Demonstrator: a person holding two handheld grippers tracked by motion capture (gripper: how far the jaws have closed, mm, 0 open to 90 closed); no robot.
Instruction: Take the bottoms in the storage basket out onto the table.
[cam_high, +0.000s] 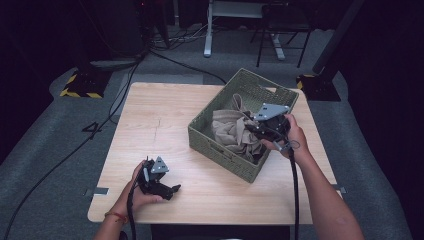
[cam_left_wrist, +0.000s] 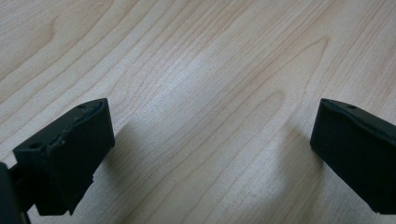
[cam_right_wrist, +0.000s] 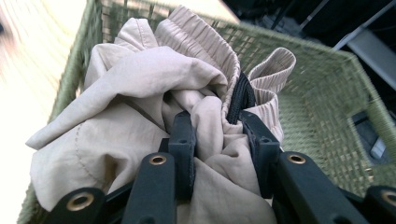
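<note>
Here right gripper (cam_right_wrist: 218, 140) pinches beige garment (cam_right_wrist: 140, 88).

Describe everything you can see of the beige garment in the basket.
The garment is light beige, thin woven cloth, crumpled into a heap. A gathered elastic band and a black strap show near its top, and a curved seam runs across one panel. It lies in the green woven basket, bunched toward the end nearer the table's middle. The right tool pinches a fold of it between both jaws, above the basket's floor.
</note>
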